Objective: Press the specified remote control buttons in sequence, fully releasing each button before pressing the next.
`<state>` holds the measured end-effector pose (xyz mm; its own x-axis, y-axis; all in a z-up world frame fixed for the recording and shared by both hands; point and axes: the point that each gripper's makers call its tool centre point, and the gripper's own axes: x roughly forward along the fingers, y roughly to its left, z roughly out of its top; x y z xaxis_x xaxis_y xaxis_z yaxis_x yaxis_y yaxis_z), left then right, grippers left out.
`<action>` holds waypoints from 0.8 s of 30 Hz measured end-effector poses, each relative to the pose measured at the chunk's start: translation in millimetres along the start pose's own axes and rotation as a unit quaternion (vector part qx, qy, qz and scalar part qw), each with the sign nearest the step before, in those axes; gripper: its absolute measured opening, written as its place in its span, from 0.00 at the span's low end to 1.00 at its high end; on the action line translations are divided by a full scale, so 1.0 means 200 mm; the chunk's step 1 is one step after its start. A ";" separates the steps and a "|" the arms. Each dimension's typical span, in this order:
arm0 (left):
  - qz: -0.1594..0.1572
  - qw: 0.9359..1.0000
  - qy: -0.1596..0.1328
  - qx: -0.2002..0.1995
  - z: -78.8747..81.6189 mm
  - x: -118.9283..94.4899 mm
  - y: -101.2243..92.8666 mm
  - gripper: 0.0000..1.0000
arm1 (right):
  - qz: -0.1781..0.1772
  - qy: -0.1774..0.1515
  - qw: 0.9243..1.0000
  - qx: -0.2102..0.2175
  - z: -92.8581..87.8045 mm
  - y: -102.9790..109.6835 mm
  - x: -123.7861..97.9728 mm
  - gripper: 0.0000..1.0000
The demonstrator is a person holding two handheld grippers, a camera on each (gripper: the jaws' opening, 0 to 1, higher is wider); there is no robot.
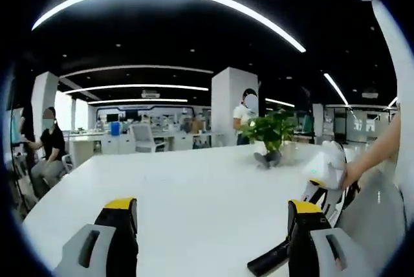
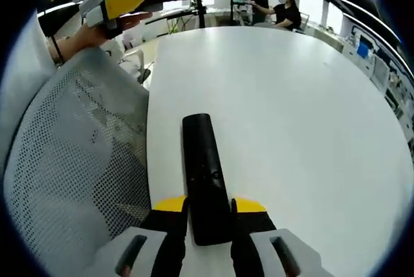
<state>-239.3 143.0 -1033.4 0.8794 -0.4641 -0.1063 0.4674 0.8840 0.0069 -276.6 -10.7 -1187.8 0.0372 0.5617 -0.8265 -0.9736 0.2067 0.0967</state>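
Low centre of the right gripper view: black remote control (image 2: 206, 180) lying on the white surface (image 2: 291, 96), its near end clamped between the closed jaws of the right gripper (image 2: 210, 215). Upper left of that frame: left gripper (image 2: 132, 2) held aloft beside a mesh chair back (image 2: 71, 160). Left gripper view: jaws spread wide with nothing between, potted plant (image 1: 270, 136) right of centre.

open white table (image 2: 291, 96), potted plant (image 1: 270, 136) far side, mesh chair (image 2: 71, 160) alongside
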 end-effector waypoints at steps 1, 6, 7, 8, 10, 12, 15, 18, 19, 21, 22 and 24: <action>0.001 1.000 0.000 0.004 0.00 0.00 0.00 1.00 | -0.001 0.001 1.000 -0.002 0.00 0.00 -0.01 0.24; 0.000 1.000 -0.001 0.018 0.00 0.00 0.00 1.00 | -0.007 0.026 0.999 -0.023 -0.03 -0.01 -0.01 0.24; -0.004 1.000 0.004 0.018 -0.01 0.00 -0.01 1.00 | -0.005 0.031 0.999 -0.029 -0.04 -0.01 0.00 0.23; -0.006 1.000 0.006 0.018 -0.01 0.00 -0.01 1.00 | -0.003 0.037 0.999 -0.038 -0.04 0.00 0.00 0.22; -0.006 1.000 0.008 0.019 -0.01 0.00 -0.01 1.00 | -0.010 0.040 0.998 -0.052 -0.04 -0.02 0.00 0.22; -0.006 1.000 0.008 0.020 -0.01 0.00 -0.01 1.00 | -0.007 0.043 0.998 -0.052 -0.03 -0.02 0.00 0.21; -0.006 1.000 0.008 0.016 -0.01 0.00 -0.01 1.00 | -0.003 0.044 0.998 -0.050 -0.02 -0.06 0.00 0.21; -0.008 1.000 0.012 0.016 -0.02 0.00 -0.01 1.00 | -0.001 0.050 0.998 -0.050 -0.02 -0.11 0.00 0.21; -0.008 1.000 0.012 0.018 -0.02 0.00 -0.01 1.00 | 0.000 0.051 0.997 -0.051 -0.01 -0.13 0.00 0.21; -0.006 1.000 0.011 0.021 -0.02 0.00 -0.01 0.99 | 0.000 0.054 0.997 -0.051 -0.01 -0.17 0.00 0.21; -0.006 1.000 0.010 0.020 -0.02 0.00 -0.01 0.99 | 0.000 0.055 0.997 -0.050 0.00 -0.20 0.00 0.21; -0.004 1.000 0.013 0.018 -0.03 0.00 0.00 0.99 | 0.000 0.058 0.997 -0.049 0.00 -0.25 0.00 0.21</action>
<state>-239.9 143.0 -1039.0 0.8732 -0.4692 -0.1314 0.4778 0.8775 0.0414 -228.3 -19.9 -1192.6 0.0168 0.4646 -0.8854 -0.9913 0.1235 0.0460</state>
